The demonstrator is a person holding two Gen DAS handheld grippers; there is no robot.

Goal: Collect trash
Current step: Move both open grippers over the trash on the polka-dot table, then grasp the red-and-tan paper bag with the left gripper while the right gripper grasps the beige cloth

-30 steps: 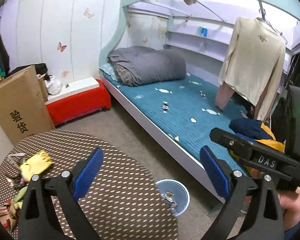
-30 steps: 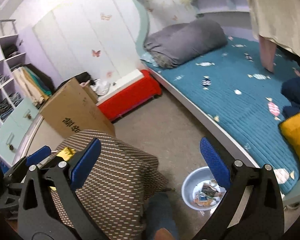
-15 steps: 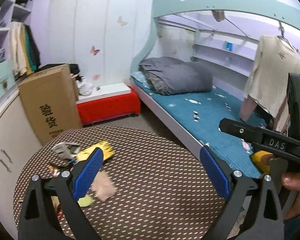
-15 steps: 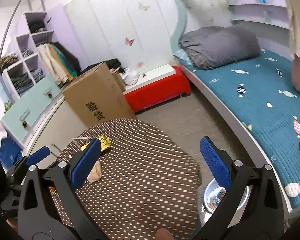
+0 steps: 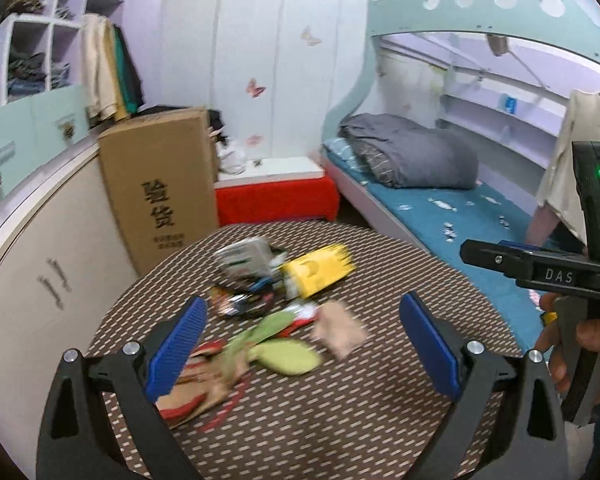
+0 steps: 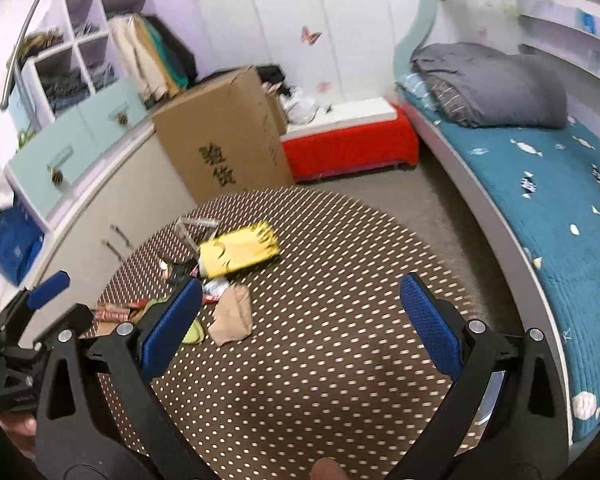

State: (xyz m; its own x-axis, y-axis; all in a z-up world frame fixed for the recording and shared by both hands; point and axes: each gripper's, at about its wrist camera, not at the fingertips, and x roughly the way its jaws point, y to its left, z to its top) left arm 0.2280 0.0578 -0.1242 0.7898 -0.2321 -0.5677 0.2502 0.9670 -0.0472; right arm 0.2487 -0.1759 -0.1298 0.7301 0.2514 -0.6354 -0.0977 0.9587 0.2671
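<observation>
Both views have swung left since a second ago: the floor basin has left the left wrist view, and only a sliver of it may remain in the right one, behind a finger, while the trash pile now sits in front of both tools. The left gripper is spread wide and empty, hovering above the round table. The right gripper is likewise released, holding nothing.

The trash pile lies partly between the left gripper's blue pads: a green wrapper and a tan scrap are nearest, red-and-tan wrappers lie beside the left pad, and a yellow packet is farther out. From the right wrist, the same tan scrap lies just beyond the left pad, the yellow packet past it.

Beyond the table stand a cardboard box, a red bench and the bed with a grey duvet.
</observation>
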